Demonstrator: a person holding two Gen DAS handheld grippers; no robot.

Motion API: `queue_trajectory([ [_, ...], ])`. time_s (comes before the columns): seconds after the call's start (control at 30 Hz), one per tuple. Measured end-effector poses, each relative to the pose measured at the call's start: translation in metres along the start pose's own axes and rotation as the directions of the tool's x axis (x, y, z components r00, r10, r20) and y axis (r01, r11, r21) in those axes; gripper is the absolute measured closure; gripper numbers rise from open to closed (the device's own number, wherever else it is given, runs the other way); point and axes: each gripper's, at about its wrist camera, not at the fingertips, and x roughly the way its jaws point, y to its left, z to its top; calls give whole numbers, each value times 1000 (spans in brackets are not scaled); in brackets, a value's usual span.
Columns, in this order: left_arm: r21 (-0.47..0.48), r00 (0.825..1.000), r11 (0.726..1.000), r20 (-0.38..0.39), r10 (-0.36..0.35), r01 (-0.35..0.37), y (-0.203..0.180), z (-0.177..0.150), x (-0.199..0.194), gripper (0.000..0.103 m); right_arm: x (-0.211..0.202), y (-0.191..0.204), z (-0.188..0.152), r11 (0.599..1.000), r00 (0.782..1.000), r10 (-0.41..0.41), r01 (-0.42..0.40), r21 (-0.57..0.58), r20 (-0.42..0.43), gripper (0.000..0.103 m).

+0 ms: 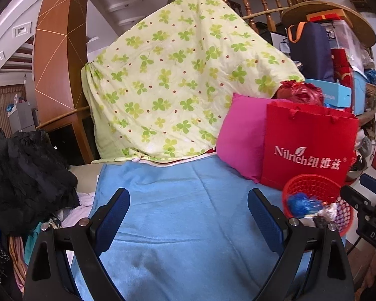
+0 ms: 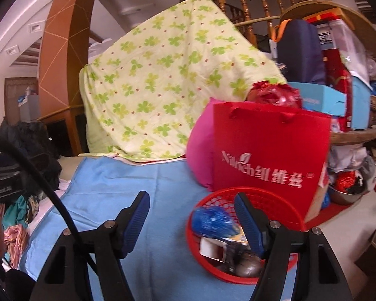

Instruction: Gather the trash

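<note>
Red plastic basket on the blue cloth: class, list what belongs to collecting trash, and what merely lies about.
Belongs: round red plastic basket; crumpled blue plastic bag and scraps inside it.

Lying about: clover-print quilt; pink cushion; red paper gift bag; black garment heap.

"Nilrich 纽维兹" on red bag

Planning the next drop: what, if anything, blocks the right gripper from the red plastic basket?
Nothing visible. The right gripper is open and empty, with the red plastic basket right below it, open-topped, on the blue cloth.
</note>
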Motion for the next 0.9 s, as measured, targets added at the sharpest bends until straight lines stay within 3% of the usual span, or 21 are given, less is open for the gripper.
queue_trajectory([
  [0.47,19,993,994,-48,-107,108,-26,3,-36,2,-54,-15,18,1000,998,-15,14,6,58,30],
  [0.9,29,999,999,-36,-34,35,-33,10,-50,2,-77,-32,22,999,995,-28,25,44,91,30],
])
